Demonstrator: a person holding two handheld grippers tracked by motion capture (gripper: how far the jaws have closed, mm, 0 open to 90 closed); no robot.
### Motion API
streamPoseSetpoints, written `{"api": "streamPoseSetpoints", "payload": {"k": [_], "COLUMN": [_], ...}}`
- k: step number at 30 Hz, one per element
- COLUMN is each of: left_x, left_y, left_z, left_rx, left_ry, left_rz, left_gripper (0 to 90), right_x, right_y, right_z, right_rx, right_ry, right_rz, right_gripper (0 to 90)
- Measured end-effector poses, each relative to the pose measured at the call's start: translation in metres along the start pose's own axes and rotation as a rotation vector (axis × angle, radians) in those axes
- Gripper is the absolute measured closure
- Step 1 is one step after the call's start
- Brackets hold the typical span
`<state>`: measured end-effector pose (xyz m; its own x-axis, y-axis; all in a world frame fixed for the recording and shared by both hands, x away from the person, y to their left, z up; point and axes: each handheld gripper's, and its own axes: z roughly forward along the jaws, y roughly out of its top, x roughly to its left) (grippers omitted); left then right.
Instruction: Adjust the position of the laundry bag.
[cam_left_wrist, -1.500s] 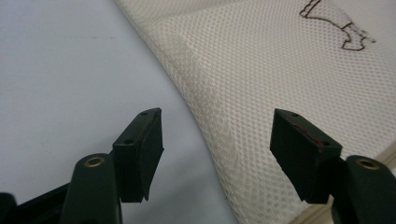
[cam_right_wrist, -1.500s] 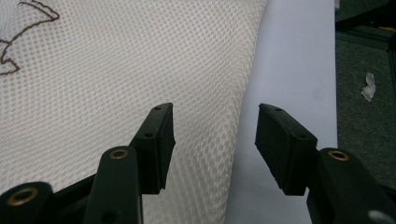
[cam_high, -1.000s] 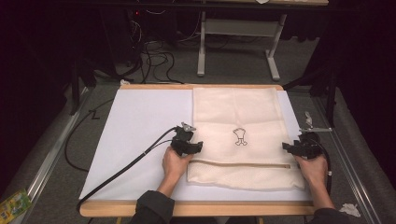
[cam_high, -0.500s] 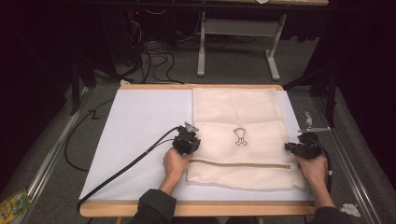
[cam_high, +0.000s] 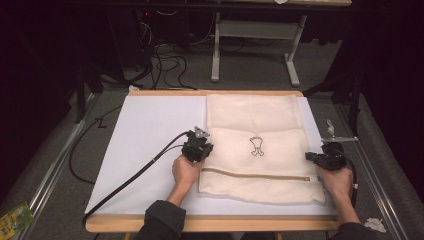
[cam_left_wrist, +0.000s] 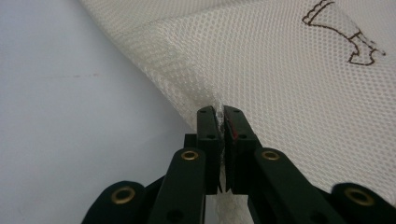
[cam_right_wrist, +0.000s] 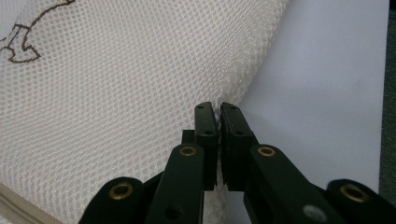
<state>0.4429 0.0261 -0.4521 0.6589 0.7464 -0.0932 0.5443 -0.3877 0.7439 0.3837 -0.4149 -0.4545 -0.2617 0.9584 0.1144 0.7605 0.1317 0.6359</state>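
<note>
With the left gripper (cam_left_wrist: 220, 116) and right gripper (cam_right_wrist: 215, 112) each having just clenched its fingers on a side edge of the cream mesh bag (cam_high: 255, 145), which lies along the surface's right half, either thin bite could slip off if the hands lift unevenly.

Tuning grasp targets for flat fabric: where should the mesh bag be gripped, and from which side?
Probably at the side edges of the mesh bag, one gripper from each side. It lies flat, so only its edges offer something to pinch. The left gripper and right gripper have just been closing and now pinch opposite edges.
</note>
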Motion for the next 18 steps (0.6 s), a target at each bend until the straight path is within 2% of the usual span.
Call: {"api": "streamPoseSetpoints", "payload": {"k": [18], "left_x": [0.014], "left_y": [0.004], "left_z": [-0.015], "left_rx": [-0.013], "left_ry": [0.011], "left_rz": [-0.015], "left_gripper": [86.0], "right_x": [0.011], "right_y": [-0.001], "right_z": [-0.007], "right_rx": [-0.081], "right_ry": [0.059], "right_rz": [-0.005], "right_gripper": [87.7]}}
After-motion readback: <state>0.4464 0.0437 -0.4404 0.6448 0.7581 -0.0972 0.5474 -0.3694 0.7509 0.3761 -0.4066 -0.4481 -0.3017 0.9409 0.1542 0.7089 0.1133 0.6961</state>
